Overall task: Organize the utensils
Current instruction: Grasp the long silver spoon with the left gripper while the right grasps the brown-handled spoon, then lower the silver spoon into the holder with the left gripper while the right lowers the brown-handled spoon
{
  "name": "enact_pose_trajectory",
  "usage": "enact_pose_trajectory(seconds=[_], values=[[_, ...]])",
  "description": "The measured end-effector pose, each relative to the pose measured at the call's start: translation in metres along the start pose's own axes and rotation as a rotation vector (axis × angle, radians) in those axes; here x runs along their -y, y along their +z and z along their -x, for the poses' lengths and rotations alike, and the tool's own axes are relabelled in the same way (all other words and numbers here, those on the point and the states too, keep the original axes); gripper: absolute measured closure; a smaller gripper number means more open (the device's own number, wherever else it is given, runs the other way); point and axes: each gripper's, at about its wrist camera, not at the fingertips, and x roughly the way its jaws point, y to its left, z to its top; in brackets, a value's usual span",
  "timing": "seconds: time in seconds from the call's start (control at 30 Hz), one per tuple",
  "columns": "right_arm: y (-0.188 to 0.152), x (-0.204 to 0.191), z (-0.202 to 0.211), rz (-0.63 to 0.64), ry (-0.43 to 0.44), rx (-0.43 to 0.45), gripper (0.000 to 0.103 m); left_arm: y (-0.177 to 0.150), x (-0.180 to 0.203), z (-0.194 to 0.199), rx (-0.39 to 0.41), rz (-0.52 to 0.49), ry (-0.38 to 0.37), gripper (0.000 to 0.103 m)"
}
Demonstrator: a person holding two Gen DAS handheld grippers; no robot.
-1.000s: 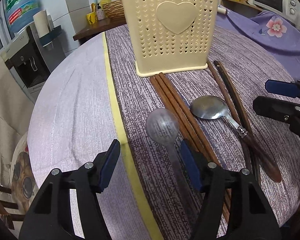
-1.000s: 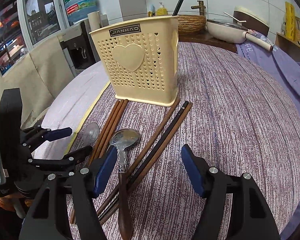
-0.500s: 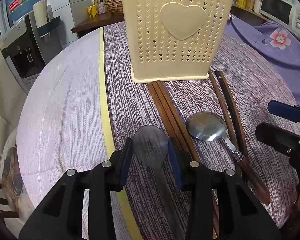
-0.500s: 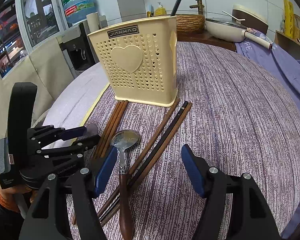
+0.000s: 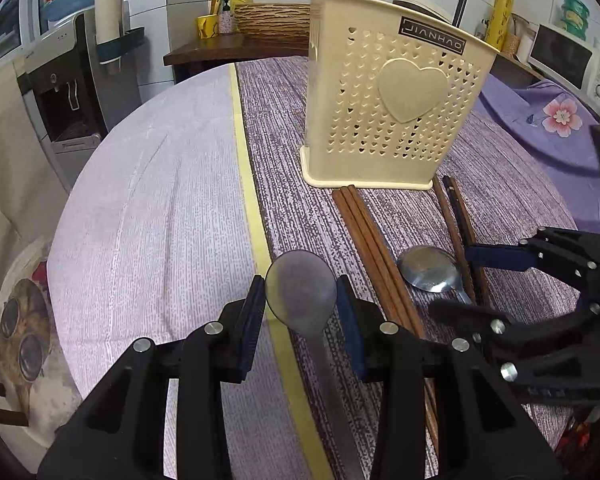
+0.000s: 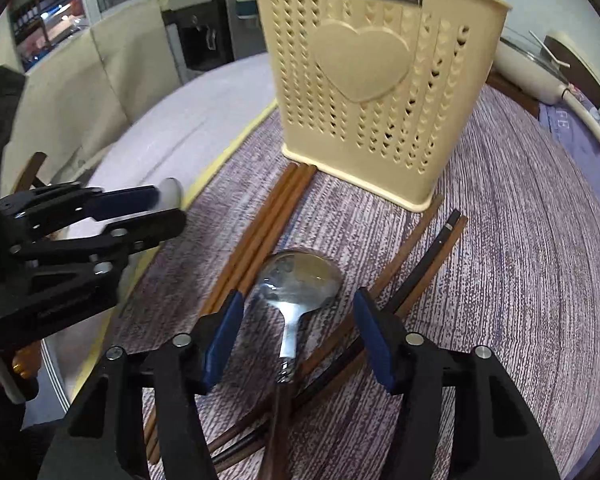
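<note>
Utensils lie on a round table in front of a cream plastic utensil holder, which has heart-shaped holes, a big raised heart and the label JIANHAO. This holder is the landmark for all places below.

Left gripper is closed on the bowl of a dull grey spoon: both blue pads touch the edges of the bowl, and the handle runs back under the gripper toward the camera. This spoon is in front of the holder and to its left, near the yellow stripe of the tablecloth. In the right wrist view the same gripper appears left of the holder, with the pale tip of the spoon between its fingers.

Right gripper is not yet closed on anything; its jaws are closing. Between them lies a shiny steel spoon with a dark wooden handle, bowl toward the holder, but the pads do not touch it. This spoon is directly in front of the holder.

3 brown chopsticks lie together, their ends touching the front base of the holder, between the 2 spoons. More chopsticks, brown and 1 black, start at the right front corner of the holder and cross under the steel spoon's handle.

1 black chopstick with a gold end stands inside the holder, at its right side.
</note>
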Motion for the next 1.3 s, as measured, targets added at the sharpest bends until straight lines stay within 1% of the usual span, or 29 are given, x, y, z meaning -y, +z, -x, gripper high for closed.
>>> enact_pose_trajectory(seconds=[0.07,0.1,0.17,0.2,0.53,0.6,0.63,0.8,0.9,1.0,1.13,1.2,1.3], values=[[0.003,0.001,-0.003,0.003,0.034,-0.020,0.048,-0.001,-0.001,-0.001,-0.003,0.001,-0.005,0.066],[0.004,0.000,-0.004,0.013,0.032,-0.030,0.049,-0.002,-0.001,-0.001,-0.004,0.001,-0.007,0.066],[0.007,-0.002,-0.006,0.044,-0.003,-0.047,0.050,-0.002,-0.001,-0.002,-0.005,0.002,-0.013,0.066],[0.008,-0.003,-0.008,0.050,-0.007,-0.053,0.050,-0.002,-0.001,-0.003,-0.005,0.001,-0.014,0.066],[0.019,-0.002,-0.017,0.060,-0.007,-0.098,0.049,-0.001,-0.003,-0.001,-0.001,0.004,-0.023,0.066],[0.023,-0.004,-0.018,0.065,-0.013,-0.106,0.052,-0.001,-0.003,0.001,0.003,0.003,-0.023,0.066],[0.024,-0.007,-0.018,0.068,-0.011,-0.110,0.057,0.000,-0.003,0.002,0.006,0.002,-0.023,0.066],[0.034,-0.016,-0.023,0.057,-0.015,-0.113,0.057,0.004,-0.002,0.006,0.018,-0.002,-0.021,0.066],[0.034,-0.010,-0.013,0.031,-0.019,-0.065,0.057,0.005,0.000,0.010,0.028,-0.005,-0.021,0.066],[0.029,-0.007,0.014,-0.008,-0.011,0.033,0.057,0.006,0.000,0.017,0.043,-0.002,-0.024,0.066],[0.020,-0.006,0.055,-0.030,-0.029,0.179,0.057,0.011,0.001,0.031,0.079,0.001,-0.034,0.066],[0.012,-0.005,0.075,-0.039,-0.033,0.241,0.057,0.013,0.004,0.040,0.102,-0.005,-0.039,0.066],[0.001,0.001,0.099,-0.041,-0.048,0.305,0.057,0.015,0.009,0.054,0.137,-0.014,-0.043,0.066]])
